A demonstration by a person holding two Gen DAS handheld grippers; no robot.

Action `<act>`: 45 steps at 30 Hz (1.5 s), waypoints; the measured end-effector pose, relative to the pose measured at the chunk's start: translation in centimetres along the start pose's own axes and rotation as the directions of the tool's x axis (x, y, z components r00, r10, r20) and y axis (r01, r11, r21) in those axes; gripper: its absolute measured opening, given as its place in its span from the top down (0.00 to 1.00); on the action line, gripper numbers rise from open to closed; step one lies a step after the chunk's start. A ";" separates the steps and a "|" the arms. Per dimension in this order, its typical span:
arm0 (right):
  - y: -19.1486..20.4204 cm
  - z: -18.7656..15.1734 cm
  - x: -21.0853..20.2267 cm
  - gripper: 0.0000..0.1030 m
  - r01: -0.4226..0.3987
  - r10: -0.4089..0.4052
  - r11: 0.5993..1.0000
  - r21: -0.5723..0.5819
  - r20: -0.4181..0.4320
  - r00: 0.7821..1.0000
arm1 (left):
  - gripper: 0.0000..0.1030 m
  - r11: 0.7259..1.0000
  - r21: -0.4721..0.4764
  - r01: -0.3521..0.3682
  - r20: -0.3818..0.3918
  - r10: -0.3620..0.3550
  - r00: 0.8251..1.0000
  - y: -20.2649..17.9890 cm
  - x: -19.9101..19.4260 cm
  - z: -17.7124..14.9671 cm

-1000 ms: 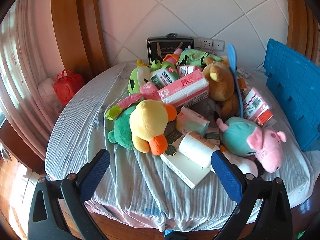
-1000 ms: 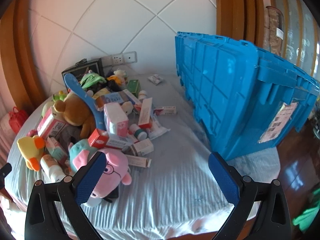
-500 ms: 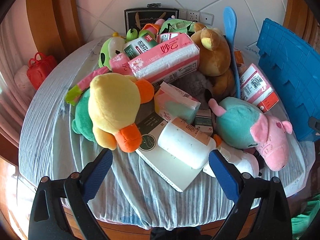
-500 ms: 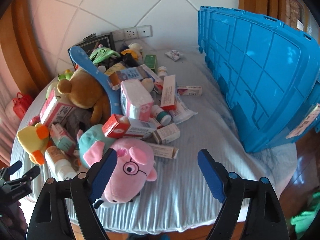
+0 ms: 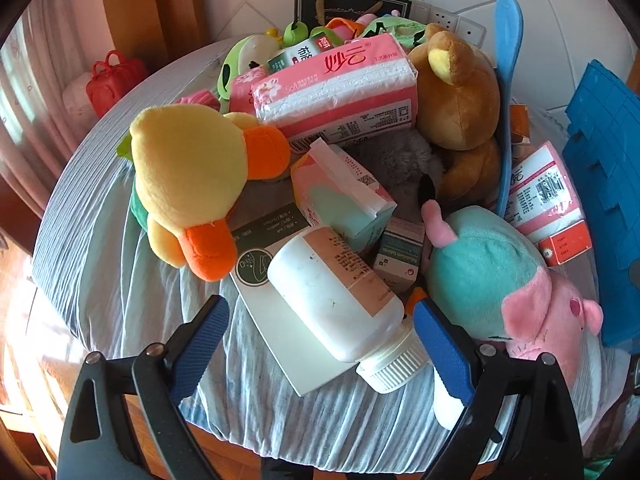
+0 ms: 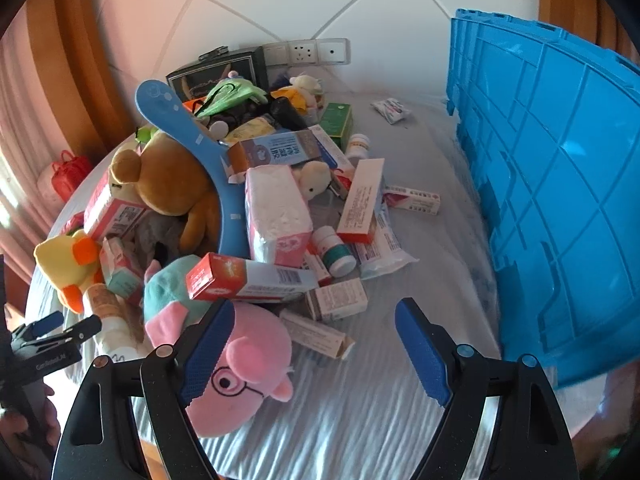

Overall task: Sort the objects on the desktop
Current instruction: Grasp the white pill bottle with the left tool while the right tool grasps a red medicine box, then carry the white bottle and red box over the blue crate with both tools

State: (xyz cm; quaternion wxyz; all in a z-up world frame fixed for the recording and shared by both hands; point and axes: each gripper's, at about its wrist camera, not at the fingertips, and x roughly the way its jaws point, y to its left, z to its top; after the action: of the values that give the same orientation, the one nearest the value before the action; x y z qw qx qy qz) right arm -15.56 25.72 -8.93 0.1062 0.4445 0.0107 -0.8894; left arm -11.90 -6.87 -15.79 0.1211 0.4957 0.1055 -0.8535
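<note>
Crate (image 6: 560,200) first: big, blue, plastic, tipped on its side along the right edge of the round table (image 5: 100,248), which wears a striped grey cloth. Left of the crate, and apart from it, a heap of things covers most of the tabletop.

Soft toys are the bulkiest pieces there: a brown bear (image 5: 456,92) at the back with a long blue shoehorn (image 6: 188,136) curving over it, a yellow duck (image 5: 188,176) on the left, and a pink-and-teal pig (image 6: 240,364) lying at the front edge. A pink tissue pack (image 5: 340,88) sits on top between duck and bear.

A white bottle (image 5: 340,296) lies on its side on a flat white box (image 5: 280,312), cap toward the table edge. Small cartons and pill bottles are scattered between the heap and the crate.

The left gripper (image 5: 318,344) hangs over the bottle's cap end, its jaws wide and just easing inward, not touching it. The right gripper (image 6: 316,348) hovers beside the pig, jaws apart and having just narrowed, nothing pinched.
</note>
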 end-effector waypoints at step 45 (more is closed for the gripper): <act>2.4 5.1 -1.4 0.57 -0.081 0.081 0.997 -0.007 0.115 0.990 | 0.46 0.930 0.340 0.139 0.299 -0.247 0.922 -7.7 -9.0 6.2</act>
State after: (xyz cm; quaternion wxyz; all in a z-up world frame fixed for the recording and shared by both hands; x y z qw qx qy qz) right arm -18.33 23.08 -4.57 0.1434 0.3924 -0.0124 -0.9085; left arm -15.06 -0.47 -4.44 -0.0283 0.3426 -0.0043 -0.9390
